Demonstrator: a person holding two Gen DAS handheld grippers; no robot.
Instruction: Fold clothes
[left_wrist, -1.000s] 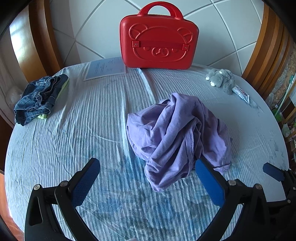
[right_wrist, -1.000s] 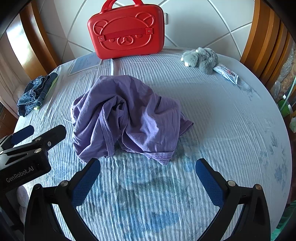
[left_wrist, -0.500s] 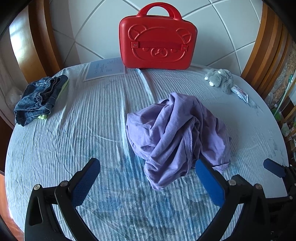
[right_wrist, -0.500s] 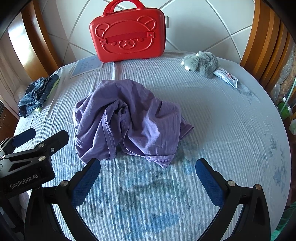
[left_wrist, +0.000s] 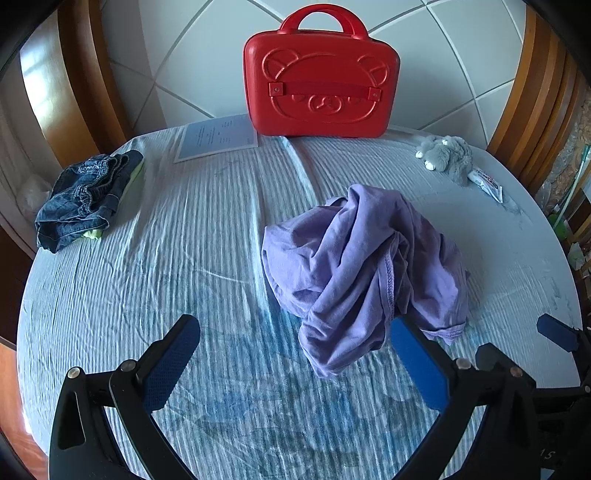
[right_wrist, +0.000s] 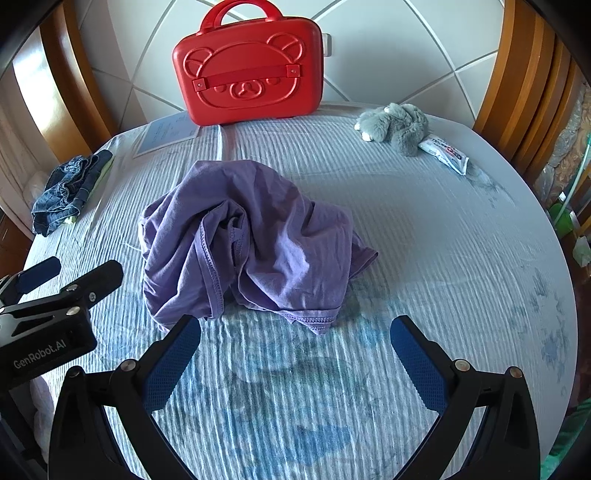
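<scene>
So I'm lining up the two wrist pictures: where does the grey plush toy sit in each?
Left wrist: grey plush toy at upper right, near the table's far edge.
Right wrist: same toy upper right of centre, larger.
Shared landmark: the red bear case stands to its left in both.

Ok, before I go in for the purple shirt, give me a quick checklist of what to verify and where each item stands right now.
1. Left claw open and holding nothing: ok.
2. Right claw open and holding nothing: ok.
3. Purple shirt spread flat for folding: not ok, it lies in a crumpled heap.
4. A hem within reach: ok, a stitched edge lies at the near side, ahead of the right claw.
5. Room around the heap: ok, the denim shorts, red bear case and grey plush toy all sit apart from it.
6. Which side of the shirt is front: cannot tell.
</scene>
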